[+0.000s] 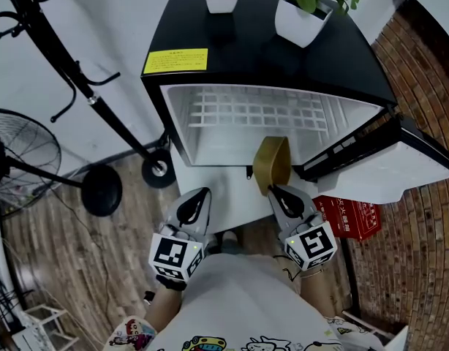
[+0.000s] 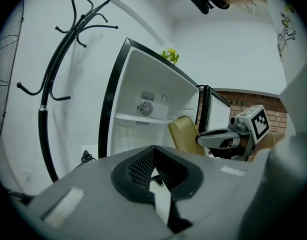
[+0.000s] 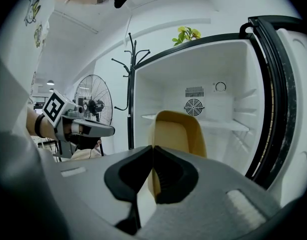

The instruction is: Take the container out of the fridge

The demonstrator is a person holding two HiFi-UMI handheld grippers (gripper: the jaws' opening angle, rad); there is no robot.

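A tan plastic container [image 1: 273,163] hangs on edge just in front of the open black fridge [image 1: 268,57], outside its white interior [image 1: 254,119]. My right gripper [image 1: 277,190] is shut on the container's near rim. In the right gripper view the container [image 3: 177,133] stands up from the closed jaws of that gripper [image 3: 153,170], with the wire shelf [image 3: 218,124] behind it. My left gripper [image 1: 195,202] is shut with nothing in it, to the left of the container and apart from it. The left gripper view shows the container [image 2: 186,136] held by the right gripper [image 2: 218,135].
The fridge door [image 1: 385,163] stands open at the right, with a red box [image 1: 349,216] below it by the brick wall. Two potted plants [image 1: 306,9] sit on the fridge top. A coat stand [image 1: 78,86] and a fan [image 1: 20,159] stand at the left.
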